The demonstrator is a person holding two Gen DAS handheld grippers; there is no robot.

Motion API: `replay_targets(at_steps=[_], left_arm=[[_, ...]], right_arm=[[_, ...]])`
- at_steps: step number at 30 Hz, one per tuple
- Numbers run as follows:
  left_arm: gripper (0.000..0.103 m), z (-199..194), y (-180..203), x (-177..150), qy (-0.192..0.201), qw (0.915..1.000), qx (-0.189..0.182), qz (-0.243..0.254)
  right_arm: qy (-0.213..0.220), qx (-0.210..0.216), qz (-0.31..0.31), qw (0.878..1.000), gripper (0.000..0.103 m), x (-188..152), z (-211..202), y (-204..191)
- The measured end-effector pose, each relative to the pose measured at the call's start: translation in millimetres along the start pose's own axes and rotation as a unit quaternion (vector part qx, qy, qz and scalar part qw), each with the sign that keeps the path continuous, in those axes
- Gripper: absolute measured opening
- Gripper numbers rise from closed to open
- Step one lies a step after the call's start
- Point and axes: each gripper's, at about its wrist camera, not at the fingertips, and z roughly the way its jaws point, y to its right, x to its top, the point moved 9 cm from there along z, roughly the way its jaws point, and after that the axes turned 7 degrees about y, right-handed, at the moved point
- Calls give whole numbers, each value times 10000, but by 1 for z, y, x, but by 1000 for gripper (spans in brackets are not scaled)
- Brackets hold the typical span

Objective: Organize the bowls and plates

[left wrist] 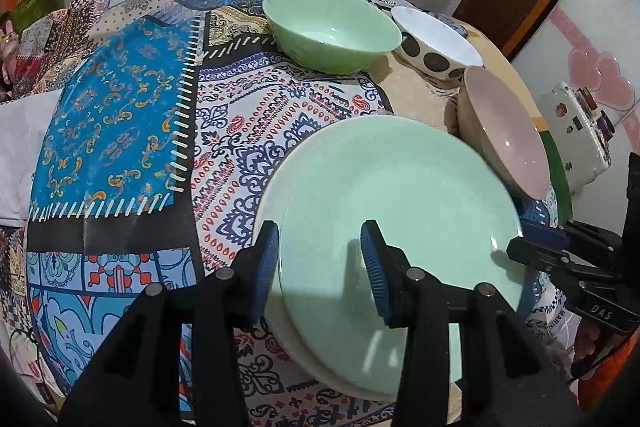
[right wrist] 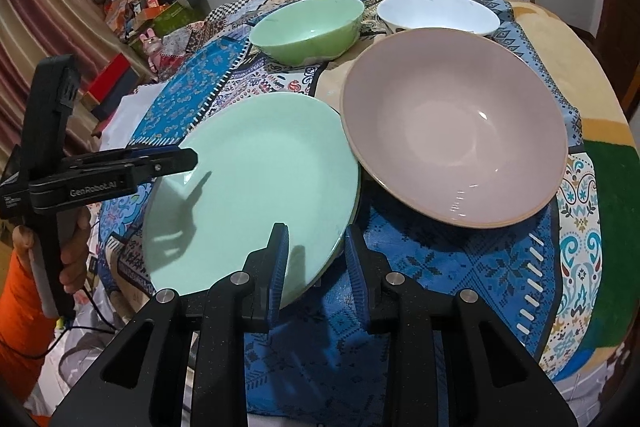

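A pale green plate (left wrist: 384,211) lies on the patchwork tablecloth (left wrist: 120,115), apparently stacked on a cream plate (left wrist: 280,331) whose edge peeks out beneath it; the left gripper (left wrist: 320,267) straddles the near left rim, its blue pads (left wrist: 266,267) spread well apart, one outside the edge and one over the plate's face, not pinching anything; the right gripper (right wrist: 316,267) sits at the opposite rim, its jaws moderately open with the plate's edge between them, and I cannot tell whether either pad touches it. Just beside the plate on the right a large pink bowl (right wrist: 452,127) stands tilted, its rim near or against the plate's edge; farther back a green bowl (right wrist: 308,27) rests upright on the cloth, and next to it a white bowl with dark spots (left wrist: 436,47); the two look close, perhaps touching. A hand in an orange sleeve (right wrist: 76,247) grips the left tool's handle.
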Motion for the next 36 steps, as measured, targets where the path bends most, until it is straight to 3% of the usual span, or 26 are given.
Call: replay_targets(at_steps=[9, 17, 22, 28, 32, 36], left_arm=[[43, -24, 1, 8, 258, 9997, 53, -26], [43, -55, 21, 27, 680, 9976, 99, 96], [56, -69, 42, 39, 968, 9949, 105, 246], [65, -72, 78, 54, 1169, 9919, -43, 492], [71, -60, 97, 61, 1162, 9914, -148, 590], [75, -39, 115, 64, 1028, 9920, -215, 695]], right_arm=[[112, 17, -112, 9999, 29, 10, -2, -6], [536, -114, -172, 9984, 29, 26, -28, -3], [968, -240, -168, 9949, 29, 47, -55, 9], [1324, -538, -49, 9897, 40, 60, -76, 36], [1440, -794, 68, 9864, 49, 64, -84, 61], [1415, -978, 216, 9849, 50, 61, -84, 87]])
